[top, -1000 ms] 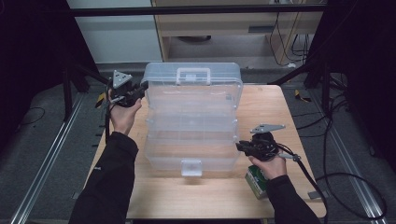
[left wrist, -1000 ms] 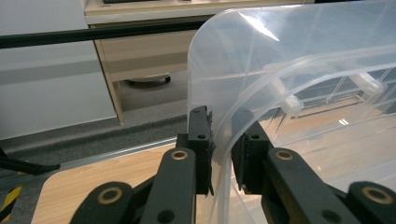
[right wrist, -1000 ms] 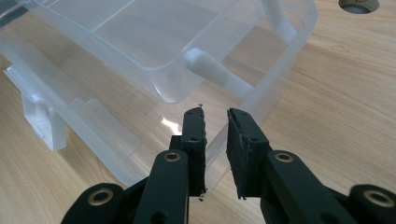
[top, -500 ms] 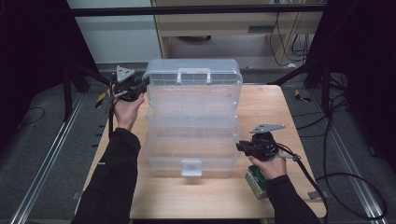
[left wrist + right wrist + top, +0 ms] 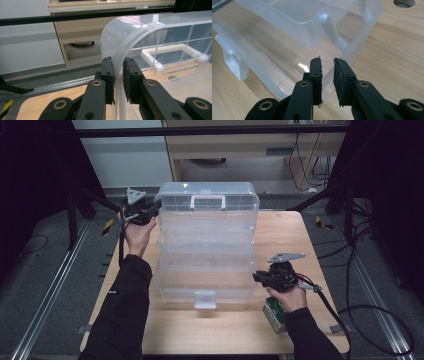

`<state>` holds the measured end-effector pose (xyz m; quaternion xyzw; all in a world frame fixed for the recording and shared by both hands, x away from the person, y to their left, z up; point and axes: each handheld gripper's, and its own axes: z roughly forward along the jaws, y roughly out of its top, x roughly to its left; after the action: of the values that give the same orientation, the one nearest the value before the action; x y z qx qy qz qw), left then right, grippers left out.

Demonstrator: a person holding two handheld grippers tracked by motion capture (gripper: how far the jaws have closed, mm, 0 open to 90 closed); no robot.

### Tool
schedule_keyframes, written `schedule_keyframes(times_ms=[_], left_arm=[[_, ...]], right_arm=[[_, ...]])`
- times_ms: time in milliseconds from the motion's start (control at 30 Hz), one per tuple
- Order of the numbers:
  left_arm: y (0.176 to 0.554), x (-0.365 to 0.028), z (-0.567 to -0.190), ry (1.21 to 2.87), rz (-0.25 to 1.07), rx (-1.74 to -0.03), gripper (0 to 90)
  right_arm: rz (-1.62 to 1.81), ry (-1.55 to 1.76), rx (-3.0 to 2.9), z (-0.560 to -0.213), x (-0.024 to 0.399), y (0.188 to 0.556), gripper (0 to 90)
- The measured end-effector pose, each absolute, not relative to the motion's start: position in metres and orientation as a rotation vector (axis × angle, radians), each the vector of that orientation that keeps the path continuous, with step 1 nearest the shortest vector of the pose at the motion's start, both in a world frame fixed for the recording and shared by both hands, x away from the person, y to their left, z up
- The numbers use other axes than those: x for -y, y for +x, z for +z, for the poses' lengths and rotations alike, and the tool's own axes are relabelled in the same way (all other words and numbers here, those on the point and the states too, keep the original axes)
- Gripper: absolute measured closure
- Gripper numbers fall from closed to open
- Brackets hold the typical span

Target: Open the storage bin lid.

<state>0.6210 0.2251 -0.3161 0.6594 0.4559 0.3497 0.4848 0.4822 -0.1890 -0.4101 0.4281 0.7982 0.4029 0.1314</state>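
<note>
Table [image 5: 320,240]: I see a wooden top that carries everything; the clear plastic case is my landmark and lies on the middle of it.
Clear plastic case [image 5: 205,250]: I see it open, with stepped trays. Its lid [image 5: 207,200] stands up at the far side and has a white handle [image 5: 207,201]. A white latch [image 5: 205,299] is at the near edge of the case.
Left gripper [image 5: 156,210]: I hold it at the far left corner of the case. In the left gripper view the jaws of the left gripper [image 5: 118,75] are on both sides of the rounded lid edge [image 5: 117,57], and I read this as a clamp on the lid.
Right gripper [image 5: 256,276]: I hold it at the near right corner of the case. In the right gripper view the jaws of the right gripper [image 5: 327,72] stand on both sides of the bottom tray wall [image 5: 352,57]; the gap is narrow, and I take it as a grip on this wall.
Green box [image 5: 274,312]: it lies just beside the near right corner of the case, partly under my right hand.
</note>
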Motion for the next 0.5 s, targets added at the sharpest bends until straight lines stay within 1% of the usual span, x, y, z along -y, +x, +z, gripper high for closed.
schedule_keyframes(times_ms=[500], left_arm=[[0.637, -0.223, -0.318, 1.609, 0.848, -1.124, 79.2]], right_arm=[[1.171, 1.243, -2.32, -0.41, 0.189, 0.483, 76.7]])
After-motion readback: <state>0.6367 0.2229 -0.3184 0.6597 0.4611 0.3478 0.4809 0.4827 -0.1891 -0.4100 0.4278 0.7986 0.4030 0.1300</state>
